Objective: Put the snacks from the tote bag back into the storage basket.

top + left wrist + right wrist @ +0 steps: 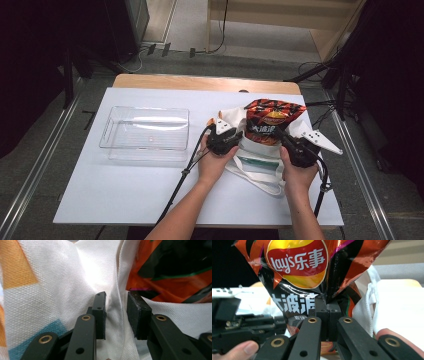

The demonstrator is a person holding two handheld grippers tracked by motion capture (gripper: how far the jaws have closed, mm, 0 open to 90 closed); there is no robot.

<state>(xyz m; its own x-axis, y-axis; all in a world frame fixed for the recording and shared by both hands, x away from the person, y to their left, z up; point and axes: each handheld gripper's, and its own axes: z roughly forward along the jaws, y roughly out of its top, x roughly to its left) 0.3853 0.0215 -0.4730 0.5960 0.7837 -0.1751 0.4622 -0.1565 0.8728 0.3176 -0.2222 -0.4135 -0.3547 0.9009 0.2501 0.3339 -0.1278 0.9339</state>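
Our right gripper (327,312) jaws clamped on the chip bag (270,120), our left gripper (115,315) jaws pinching the tote (75,277) rim

Both forearms in from 6 o'clock, a gripper in each hand

The left gripper (223,138) points toward 1 o'clock, its fingers (100,315) a little apart with a fold of white cloth between them. The right gripper (299,148) points toward 11 o'clock, its fingers (322,315) pressed together on crinkled foil, having just closed.
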